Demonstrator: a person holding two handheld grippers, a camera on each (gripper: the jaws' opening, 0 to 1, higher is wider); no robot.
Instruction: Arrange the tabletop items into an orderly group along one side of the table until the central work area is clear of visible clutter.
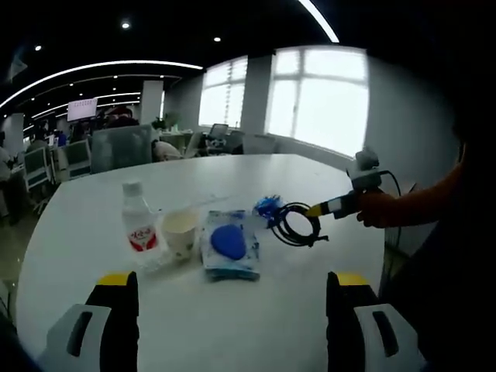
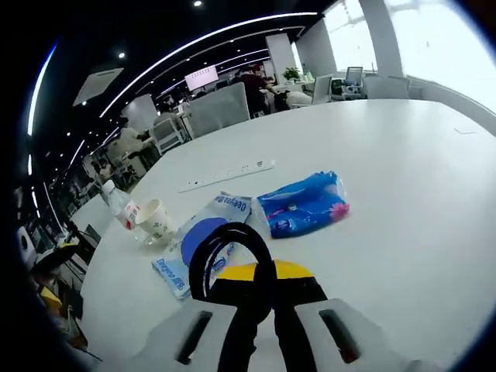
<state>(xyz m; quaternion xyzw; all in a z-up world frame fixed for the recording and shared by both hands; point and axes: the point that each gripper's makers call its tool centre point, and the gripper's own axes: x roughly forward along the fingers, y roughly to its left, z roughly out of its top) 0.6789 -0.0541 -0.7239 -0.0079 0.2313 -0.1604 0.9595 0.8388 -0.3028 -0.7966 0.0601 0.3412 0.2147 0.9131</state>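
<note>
Right gripper (image 2: 263, 298) pinches the black cable coil (image 2: 229, 256) beside the blue pouch (image 2: 304, 204); its view catches a power strip (image 2: 229, 175); left gripper (image 1: 232, 294) hovers, jaws spread, before bottle (image 1: 139, 225) and cup (image 1: 179, 230)

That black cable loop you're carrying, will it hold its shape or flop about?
Probably floppy: the black cable hangs as a loose coil from the shut right hand-held gripper. It looks light, and likely sags or uncoils when set down beside the blue packet.

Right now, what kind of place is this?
Probably an open-plan office: a big white table, desks with monitors and office chairs behind it, strip ceiling lights and large windows.
</note>
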